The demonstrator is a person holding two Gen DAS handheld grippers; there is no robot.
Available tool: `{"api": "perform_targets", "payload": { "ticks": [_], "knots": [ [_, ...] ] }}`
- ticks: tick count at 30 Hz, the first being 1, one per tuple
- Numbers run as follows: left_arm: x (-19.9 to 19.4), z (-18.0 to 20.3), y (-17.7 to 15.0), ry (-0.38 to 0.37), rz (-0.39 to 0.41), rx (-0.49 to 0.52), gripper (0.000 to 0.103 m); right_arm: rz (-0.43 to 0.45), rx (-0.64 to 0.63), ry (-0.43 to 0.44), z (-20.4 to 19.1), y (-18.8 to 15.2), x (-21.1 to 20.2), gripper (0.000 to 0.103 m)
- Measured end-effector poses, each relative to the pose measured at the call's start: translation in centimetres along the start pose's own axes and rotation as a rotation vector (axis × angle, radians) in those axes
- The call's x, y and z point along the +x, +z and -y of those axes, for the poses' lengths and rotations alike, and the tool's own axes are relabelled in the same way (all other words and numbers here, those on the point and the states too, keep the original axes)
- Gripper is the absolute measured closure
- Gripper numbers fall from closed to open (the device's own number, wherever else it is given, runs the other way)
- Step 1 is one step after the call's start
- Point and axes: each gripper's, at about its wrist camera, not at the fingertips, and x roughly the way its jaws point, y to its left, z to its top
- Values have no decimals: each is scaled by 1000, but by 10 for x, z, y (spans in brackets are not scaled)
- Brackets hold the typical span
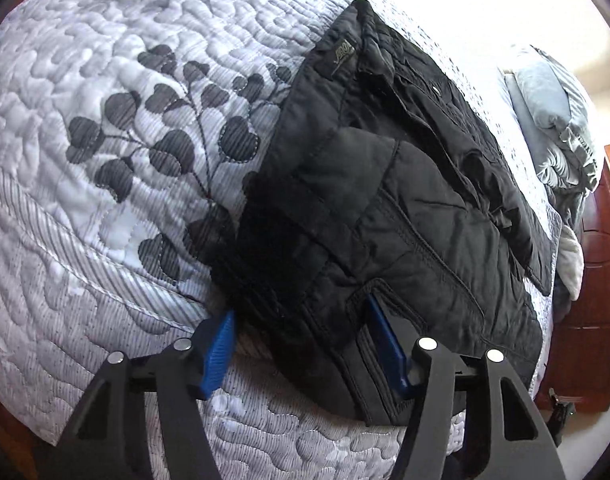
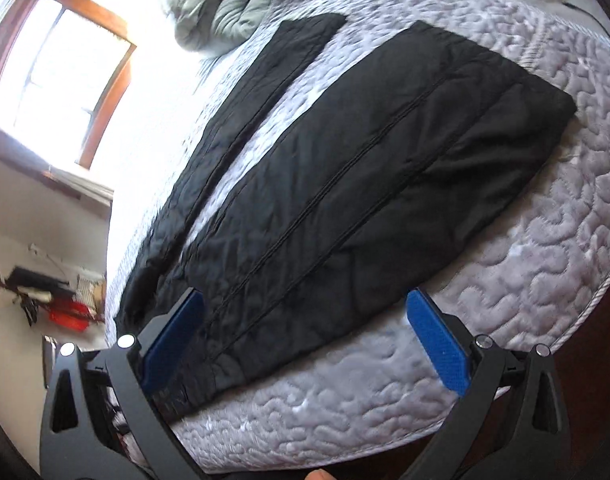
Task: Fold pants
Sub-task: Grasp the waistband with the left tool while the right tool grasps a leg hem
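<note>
Black pants [image 1: 385,184] lie spread on a quilted grey-white bedspread [image 1: 85,160]. In the left wrist view I see the waist end with a small logo patch. My left gripper [image 1: 301,316] is open, its blue pads [image 1: 217,352] on either side of the waistband's near corner, one pad under a fabric flap. In the right wrist view the two pant legs [image 2: 365,168] run away across the bed. My right gripper [image 2: 305,308] is open wide, straddling the near leg's hem.
A grey pillow and rumpled blanket [image 1: 557,120] lie at the bed's head, also in the right wrist view [image 2: 225,4]. A bright window [image 2: 53,76] is to the left. A dark wood headboard [image 1: 597,272] stands beside the bed. Clutter [image 2: 53,300] sits on the floor.
</note>
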Motion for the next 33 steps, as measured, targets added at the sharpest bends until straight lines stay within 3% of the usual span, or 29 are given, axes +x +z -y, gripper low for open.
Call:
{"api": "perform_targets", "payload": {
  "ticks": [5, 7, 10, 12, 14, 15, 17, 18, 21, 26, 33],
  "knots": [
    [-3, -9, -4, -37, 21, -23, 39, 96, 217, 22, 77, 46, -19, 2],
    [0, -5, -5, -50, 33, -4, 24, 109, 264, 39, 99, 57, -21, 2],
    [9, 17, -6, 22, 37, 89, 9, 107, 274, -8, 119, 69, -17, 2],
    [13, 29, -8, 100, 47, 109, 9, 114, 312, -1, 133, 71, -13, 3],
    [13, 31, -10, 135, 61, 90, 14, 141, 339, 33, 150, 76, -13, 4],
    [12, 32, -10, 148, 66, 85, 27, 151, 335, 35, 151, 76, -13, 9],
    [8, 31, -12, 98, 69, 65, 57, 144, 323, 41, 151, 78, -8, 80],
    [7, 29, -13, 52, 61, 49, 75, 130, 345, 52, 154, 76, -4, 83],
    [-1, 30, -11, 43, 79, 38, 84, 136, 322, 48, 147, 71, -3, 89],
    [-29, -8, 2, 11, 115, -36, 87, 79, 275, 58, 121, 52, 3, 91],
    [-57, -72, 5, 54, 166, -125, 87, 0, 214, 17, 80, 6, 23, 91]
  ]
}}
